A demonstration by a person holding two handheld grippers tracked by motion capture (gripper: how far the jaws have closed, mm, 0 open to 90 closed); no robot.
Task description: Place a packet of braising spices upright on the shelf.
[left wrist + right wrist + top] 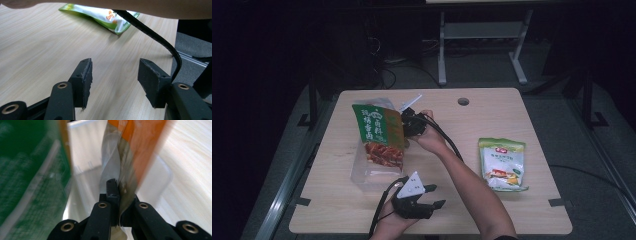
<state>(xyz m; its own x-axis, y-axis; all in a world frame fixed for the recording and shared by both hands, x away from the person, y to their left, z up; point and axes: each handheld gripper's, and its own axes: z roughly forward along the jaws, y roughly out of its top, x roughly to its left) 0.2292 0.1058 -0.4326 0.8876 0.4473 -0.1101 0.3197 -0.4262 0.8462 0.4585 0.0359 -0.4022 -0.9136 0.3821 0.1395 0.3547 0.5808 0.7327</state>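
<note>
Pinching the green pouch [379,134] over a clear bin [364,175], the right gripper [408,121] is clamping; left gripper [432,196] is gaping empty near the table's [492,205] front edge.

Left hand-held gripper [432,196] — jaws apart, low; right hand-held gripper [408,121] — jaws clamped, arm extended.

The right gripper [408,120] is partly hidden behind the green pouch [378,131] in the high view, so its jaws cannot be made out there. In the right gripper view the pouch [30,170] is blurred and cut off by the left and top edges; its print cannot be read. The clear tub [362,172] is largely covered by the pouch. In the left gripper view the small bag [100,15] is cut by the top edge and crossed by a forearm [150,7] and a cable [152,35].
</note>
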